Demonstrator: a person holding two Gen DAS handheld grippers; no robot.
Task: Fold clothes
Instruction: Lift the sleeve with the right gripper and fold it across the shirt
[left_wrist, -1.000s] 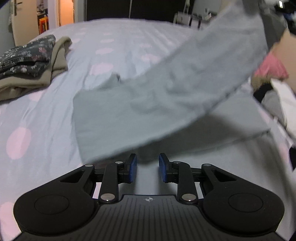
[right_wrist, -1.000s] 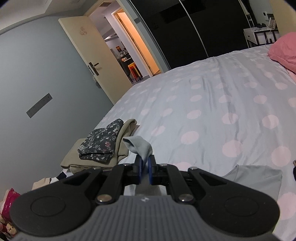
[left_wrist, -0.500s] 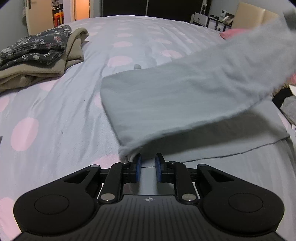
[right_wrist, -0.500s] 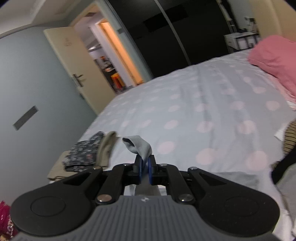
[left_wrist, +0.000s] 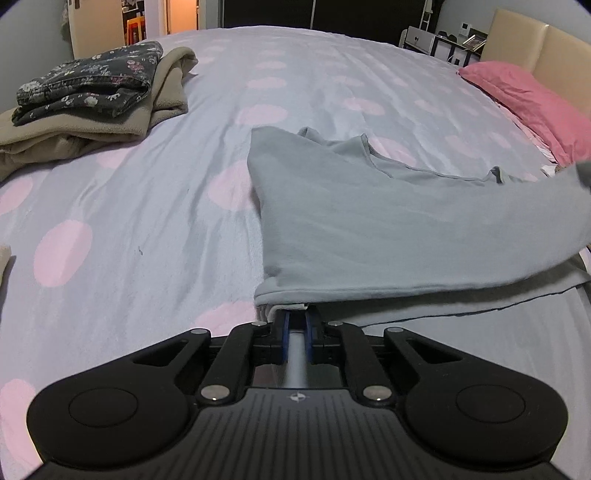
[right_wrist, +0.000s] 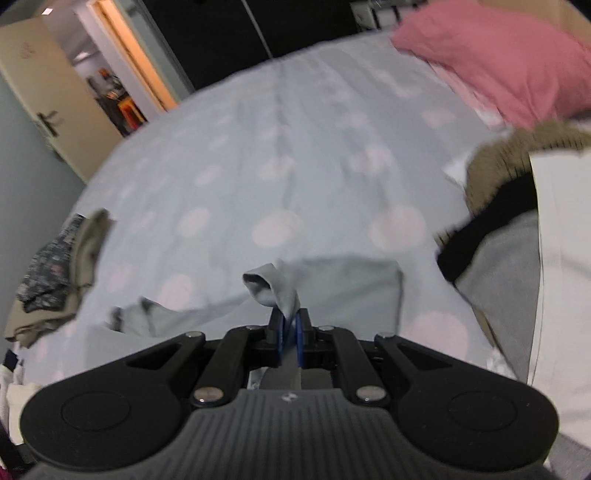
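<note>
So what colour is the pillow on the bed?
Pink pillow, clearest in the left wrist view.

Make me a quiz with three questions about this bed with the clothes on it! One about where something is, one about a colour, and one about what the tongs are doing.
1. Where does the folded flowery garment lie?
A. on top of the tan garment
B. on the pillow
C. on the floor

2. What colour is the pillow?
A. green
B. pink
C. yellow

3. What are the right tongs doing?
A. standing wide open over the bed
B. pinching a bit of the grey shirt
C. holding a book

Answers:
1. A, since the dark flowery cloth sits on the tan pile at the bed's far left.
2. B, since it shows pink by the headboard.
3. B, since grey cloth sticks up from between the blue pads.
</note>
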